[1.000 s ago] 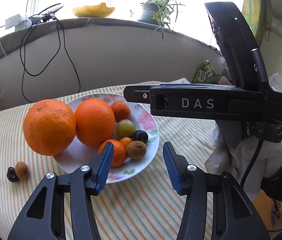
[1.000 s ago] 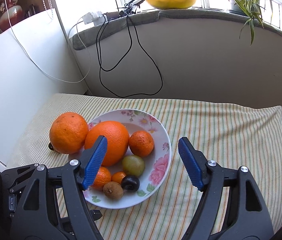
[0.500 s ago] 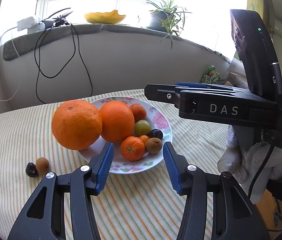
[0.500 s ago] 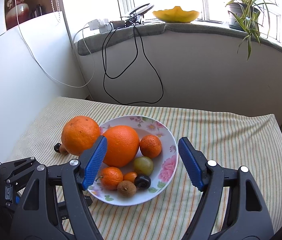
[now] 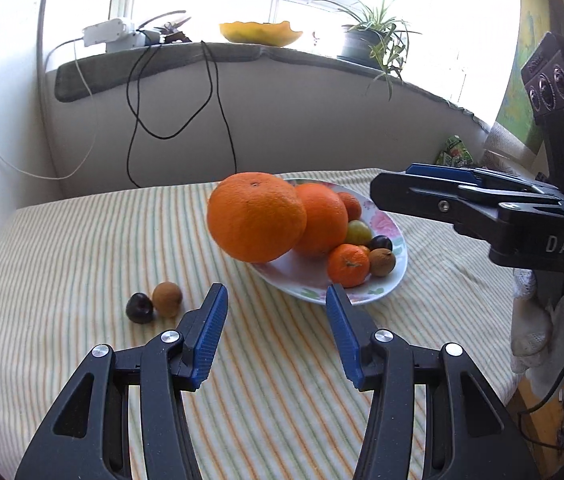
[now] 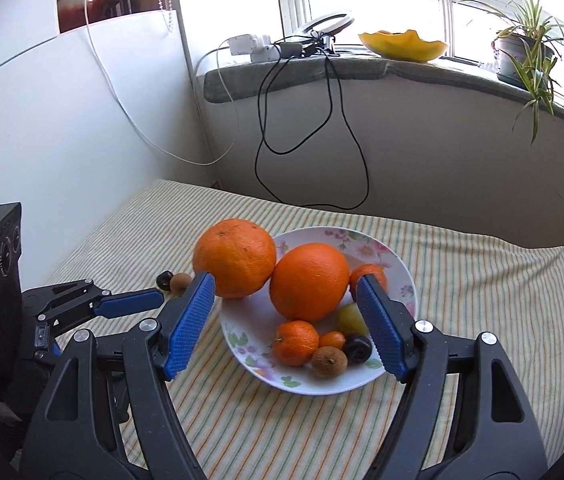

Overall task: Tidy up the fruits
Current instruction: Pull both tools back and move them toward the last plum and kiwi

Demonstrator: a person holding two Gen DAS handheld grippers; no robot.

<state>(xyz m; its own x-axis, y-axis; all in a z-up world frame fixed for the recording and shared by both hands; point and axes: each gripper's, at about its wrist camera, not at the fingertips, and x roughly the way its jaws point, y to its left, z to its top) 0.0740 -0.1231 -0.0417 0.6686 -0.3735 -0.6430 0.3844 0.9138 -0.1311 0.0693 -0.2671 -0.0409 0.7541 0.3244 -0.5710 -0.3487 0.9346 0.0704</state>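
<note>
A floral plate (image 5: 397,258) (image 6: 395,376) on the striped tablecloth holds a big orange (image 5: 321,218) (image 6: 309,281), two mandarins, a green plum, a dark plum and a brown fruit. A larger orange (image 5: 256,216) (image 6: 234,257) rests against the plate's left rim. A dark plum (image 5: 139,308) (image 6: 164,279) and a small brown fruit (image 5: 167,298) (image 6: 180,281) lie on the cloth to the left. My left gripper (image 5: 276,332) is open and empty, above the cloth near these two. My right gripper (image 6: 285,322) is open and empty, hovering over the plate.
A wall stands at the left. A windowsill at the back carries a yellow bowl (image 6: 403,45), a potted plant (image 6: 525,52) and a power strip with black cables (image 6: 313,128) hanging down. The table's right edge drops off near a green package (image 5: 455,152).
Both grippers have drawn back and up from the plate. The left view has swung left, so the loose plum and brown fruit sit nearer its centre. Fruits have not moved.
</note>
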